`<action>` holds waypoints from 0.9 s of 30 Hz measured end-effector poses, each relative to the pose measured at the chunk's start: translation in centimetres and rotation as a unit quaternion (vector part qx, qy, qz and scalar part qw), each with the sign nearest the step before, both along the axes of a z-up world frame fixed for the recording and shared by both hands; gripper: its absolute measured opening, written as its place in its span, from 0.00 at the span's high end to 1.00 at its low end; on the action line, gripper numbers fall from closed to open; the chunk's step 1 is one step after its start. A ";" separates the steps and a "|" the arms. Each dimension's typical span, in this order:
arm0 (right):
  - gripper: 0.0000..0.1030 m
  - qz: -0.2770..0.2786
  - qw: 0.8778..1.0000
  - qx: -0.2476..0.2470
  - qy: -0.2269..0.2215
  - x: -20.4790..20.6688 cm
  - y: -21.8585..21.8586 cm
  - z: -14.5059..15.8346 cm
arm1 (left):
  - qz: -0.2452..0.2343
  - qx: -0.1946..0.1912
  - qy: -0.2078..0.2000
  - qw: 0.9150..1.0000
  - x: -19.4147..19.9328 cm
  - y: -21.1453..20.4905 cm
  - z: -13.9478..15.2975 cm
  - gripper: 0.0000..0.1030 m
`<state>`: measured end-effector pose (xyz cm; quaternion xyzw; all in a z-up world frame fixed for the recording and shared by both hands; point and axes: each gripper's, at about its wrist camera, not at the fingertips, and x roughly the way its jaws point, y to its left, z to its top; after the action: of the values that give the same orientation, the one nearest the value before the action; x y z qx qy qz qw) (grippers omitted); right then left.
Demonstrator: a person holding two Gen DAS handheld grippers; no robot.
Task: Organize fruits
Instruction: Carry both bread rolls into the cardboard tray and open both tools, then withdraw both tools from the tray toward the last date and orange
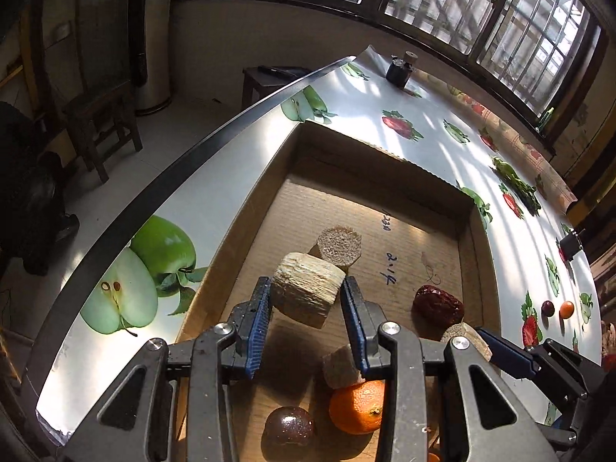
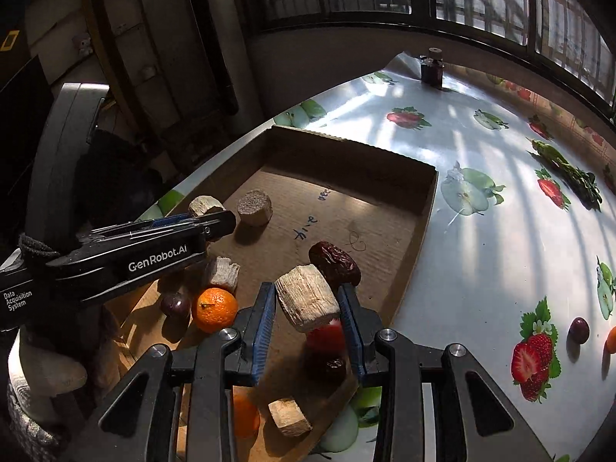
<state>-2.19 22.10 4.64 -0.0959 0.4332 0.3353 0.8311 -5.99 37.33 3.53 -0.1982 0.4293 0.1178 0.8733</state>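
A pale cane piece (image 1: pixel 306 294) is being gripped in each claw (image 1: pixel 306 300) above the cardboard tray (image 1: pixel 477 269), its long axis apparently lying crosswise to the fingers.

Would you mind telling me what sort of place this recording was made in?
Most likely a lived-in home room, perhaps a dining area: a table under a fruit-print tablecloth, barred windows along the wall, and a wooden chair on the tiled floor.

Cardboard tray (image 2: pixel 425 208) on table (image 2: pixel 481 254): sugarcane stump (image 2: pixel 254 206) toward its far end, date (image 2: pixel 334 263) nearer, tangerine (image 2: pixel 214 309) and plum (image 2: pixel 175 305) left of date; jar (image 2: pixel 432 67) beyond tray.
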 end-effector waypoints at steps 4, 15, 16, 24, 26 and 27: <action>0.64 0.008 1.000 -0.015 -0.001 -0.1 1.6 -1.0 | -0.003 -0.024 -0.011 1.000 -0.5 0.5 0.0 0.63; 0.46 -0.016 0.999 0.005 -0.036 -1.8 0.0 1.0 | 0.019 -0.026 -0.052 0.998 -4.0 0.8 2.7 0.47; 0.43 -0.027 0.999 0.008 -0.044 -2.1 -0.6 1.4 | 0.021 -0.020 -0.055 0.998 -4.3 0.6 3.0 0.45; 0.34 -0.113 0.991 0.061 -0.035 -3.9 -7.4 2.7 | 0.009 0.032 -0.074 0.997 -5.7 -3.3 4.9 0.37; 0.34 -0.124 0.989 0.068 -0.031 -4.3 -8.5 2.6 | -0.002 0.043 -0.073 0.996 -5.7 -4.6 5.0 0.37; 0.33 -0.129 0.989 0.070 -0.031 -4.6 -9.0 2.6 | -0.006 0.049 -0.073 0.996 -5.7 -5.2 5.1 0.37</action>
<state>-6.81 13.10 7.19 0.0086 0.3916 0.2515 0.8850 -11.69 32.16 8.62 -0.1606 0.3596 0.1189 0.9115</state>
